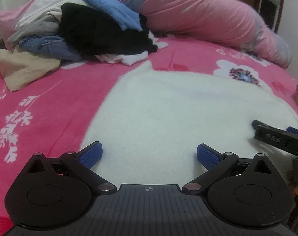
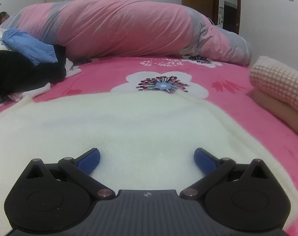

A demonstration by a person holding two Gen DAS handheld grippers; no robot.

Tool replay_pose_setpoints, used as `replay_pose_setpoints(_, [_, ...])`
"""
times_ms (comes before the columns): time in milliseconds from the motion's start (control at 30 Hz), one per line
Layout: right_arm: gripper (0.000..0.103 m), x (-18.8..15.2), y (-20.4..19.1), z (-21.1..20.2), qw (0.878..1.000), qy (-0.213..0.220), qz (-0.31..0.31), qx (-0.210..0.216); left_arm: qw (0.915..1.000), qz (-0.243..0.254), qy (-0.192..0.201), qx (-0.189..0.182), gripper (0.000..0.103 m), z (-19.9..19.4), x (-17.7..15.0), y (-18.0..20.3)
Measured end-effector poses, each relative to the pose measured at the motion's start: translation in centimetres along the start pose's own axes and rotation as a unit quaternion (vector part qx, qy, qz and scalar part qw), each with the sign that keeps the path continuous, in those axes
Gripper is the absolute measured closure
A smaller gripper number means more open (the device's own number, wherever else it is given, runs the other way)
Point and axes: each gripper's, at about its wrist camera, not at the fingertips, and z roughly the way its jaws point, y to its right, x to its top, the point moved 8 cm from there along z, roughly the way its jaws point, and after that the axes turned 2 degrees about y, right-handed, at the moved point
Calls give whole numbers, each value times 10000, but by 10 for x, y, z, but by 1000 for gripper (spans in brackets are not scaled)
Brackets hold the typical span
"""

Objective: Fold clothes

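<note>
A white sweater (image 1: 168, 106) lies spread flat on the bed (image 1: 50, 98), right in front of both claws. The left claw (image 1: 149, 155) and the right claw (image 2: 147, 158) hover low over its near part, both released, jaws wide and grasping nothing. The knit looks soft, light and limp (likely a little stretchy), so it should drape and sag when lifted; pinching the near hem or the side edges, one claw to each corner, seems the surest hold. A pile of clothes (image 1: 80, 29) waits at the far left.
</note>
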Motion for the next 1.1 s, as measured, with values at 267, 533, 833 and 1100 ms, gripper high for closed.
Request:
replay_pose_setpoints(267, [0,-1,-1,1,10000,32,-26,-31,9957,-437,201,-790,0,-25,-14,-1])
replay_pose_setpoints(533, [0,-1,-2,0,10000,56,-46,-58,9894,-914,130,-1118,0,-40,-40,-15])
replay_pose_setpoints(833, [0,-2,-2,0,9999,82,-51,-66,9762,-1614,186,-1439,0,-43,-61,-35])
replay_pose_setpoints(1100, [0,-3,-2,-1,9999,116,-63,-75,9691,-1931,450,-1466,0,-31,-54,-46])
